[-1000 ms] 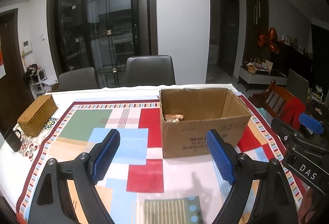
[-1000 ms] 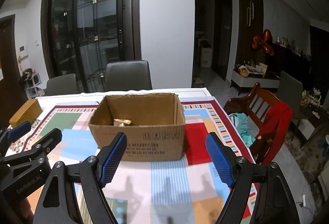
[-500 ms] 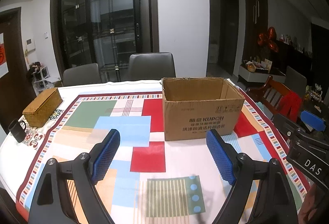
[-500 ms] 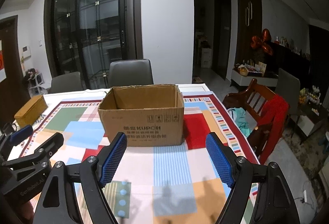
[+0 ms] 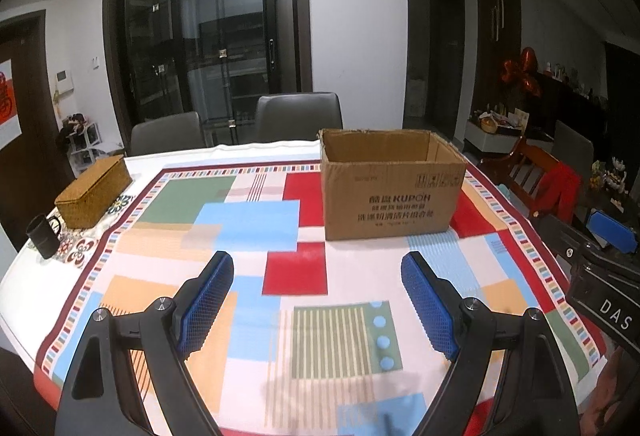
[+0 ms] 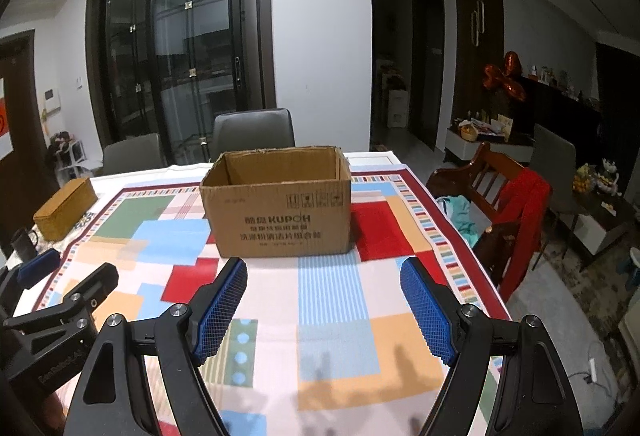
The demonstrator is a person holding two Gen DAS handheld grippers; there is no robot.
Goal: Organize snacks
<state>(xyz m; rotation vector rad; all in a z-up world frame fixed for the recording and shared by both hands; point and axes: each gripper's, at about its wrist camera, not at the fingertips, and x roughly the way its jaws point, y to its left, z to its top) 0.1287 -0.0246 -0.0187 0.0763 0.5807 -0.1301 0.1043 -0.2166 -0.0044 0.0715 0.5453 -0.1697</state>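
An open brown cardboard box (image 5: 394, 192) marked KUPOH stands on the far right part of the colourful tablecloth (image 5: 248, 232); it also shows in the right wrist view (image 6: 280, 208). Its inside is hidden from this low angle, and no snack shows in either view. My left gripper (image 5: 318, 284) is open and empty, held above the cloth well in front of the box. My right gripper (image 6: 323, 292) is open and empty, also in front of the box. Each gripper shows at the edge of the other's view.
A woven lidded basket (image 5: 94, 192) and a black mug (image 5: 42, 242) sit at the table's left edge. Grey chairs (image 5: 298, 116) stand behind the table. A wooden chair with a red garment (image 6: 508, 204) stands to the right.
Both grippers have pulled back and dropped lower away from the box. The snack seen inside the box a second ago is now hidden behind its front wall.
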